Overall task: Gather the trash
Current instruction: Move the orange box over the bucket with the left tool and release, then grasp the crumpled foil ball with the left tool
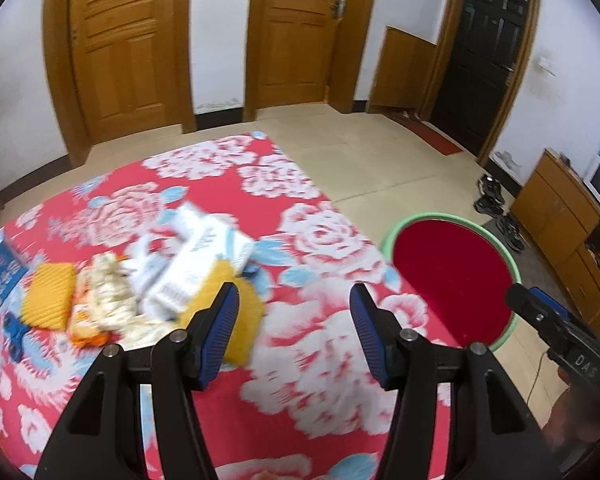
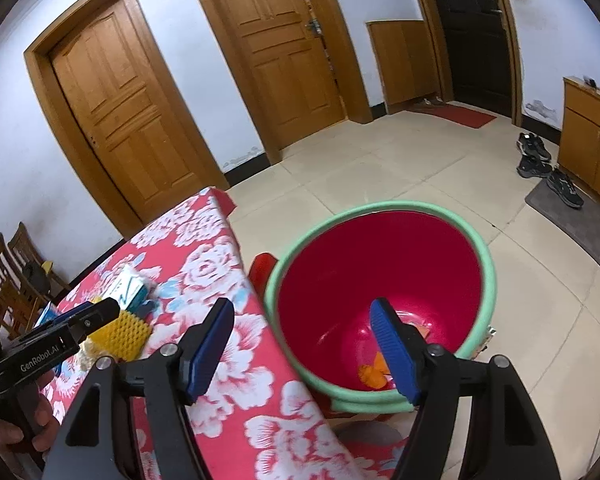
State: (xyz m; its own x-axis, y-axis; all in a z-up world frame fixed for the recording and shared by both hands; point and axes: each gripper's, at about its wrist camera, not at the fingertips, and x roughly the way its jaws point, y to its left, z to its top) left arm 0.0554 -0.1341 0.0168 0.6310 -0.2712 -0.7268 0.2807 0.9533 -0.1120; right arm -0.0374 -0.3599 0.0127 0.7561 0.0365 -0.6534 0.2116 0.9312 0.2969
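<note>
now, left gripper (image 1: 294,316): jaws apart, nothing between the blue pads, pointing down over the table (image 1: 320,360) with its red cloth of white flowers. right gripper (image 2: 302,344): jaws wide apart, nothing between them, held over the near rim of the bucket (image 2: 486,280), one pad over the cloth and the other over the red inside of the bucket. a hand (image 2: 24,428) shows at the lower left of the right wrist view, wrapped round the left gripper's handle.

landmark: the bucket, red inside with a green rim, standing on the tile floor just beside the table's edge. an orange scrap (image 2: 374,374) lies at the bottom of the bucket, partly hidden behind the right gripper's pad.

trash on the table, all on the side away from the bucket: a white carton (image 1: 198,264) lies tilted, nearest the bucket of the pile; a yellow sponge (image 1: 242,320) sits under and beside it, just past the left gripper's pad; further from the bucket a crumpled pale wrapper (image 1: 108,292), then a second yellow ridged piece (image 1: 48,296), then a blue printed box (image 1: 0,272) at the far table edge. much of the pile is blurred.

beyond the bucket: dark shoes (image 2: 548,168) on the floor near a grey mat (image 2: 580,220), wooden cabinets (image 2: 592,136) along the wall, two wooden doors (image 2: 132,120) and one dark door (image 2: 468,32) well apart from the bucket.
</note>
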